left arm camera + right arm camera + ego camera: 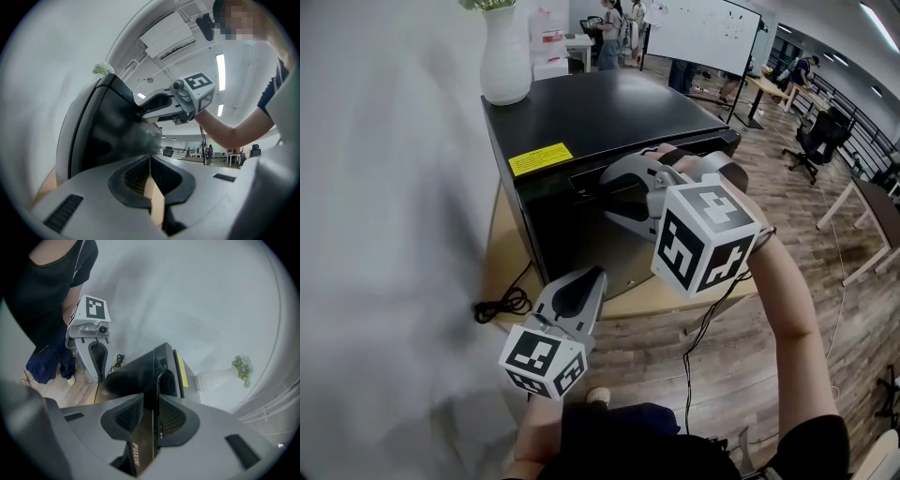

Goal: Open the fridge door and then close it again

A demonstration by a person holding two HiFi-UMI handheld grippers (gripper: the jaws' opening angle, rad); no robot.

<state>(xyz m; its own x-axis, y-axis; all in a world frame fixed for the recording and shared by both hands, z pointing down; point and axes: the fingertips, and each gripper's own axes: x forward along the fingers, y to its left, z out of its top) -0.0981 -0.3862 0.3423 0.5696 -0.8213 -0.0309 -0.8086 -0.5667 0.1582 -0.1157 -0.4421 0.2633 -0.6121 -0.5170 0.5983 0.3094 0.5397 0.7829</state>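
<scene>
A small black fridge [600, 108] stands on a low wooden platform [501, 267], with a yellow label [540, 158] on its top. My right gripper [614, 192] reaches down onto the upper edge of the fridge door [567, 225]. In the right gripper view its pads [129, 416] clamp that edge [149, 380], so the right gripper [151, 401] is shut on the door. I cannot tell whether the door is ajar. My left gripper [586, 279] hangs lower, in front of the door and clear of it. The left gripper [150, 161] is shut with nothing between its pads.
A white vase [505, 56] stands on the fridge's back left corner. A pale wall [384, 216] runs along the left, and a black cable [502, 305] lies at its foot. Wooden floor spreads to the right, with an office chair [814, 141] and desks far off.
</scene>
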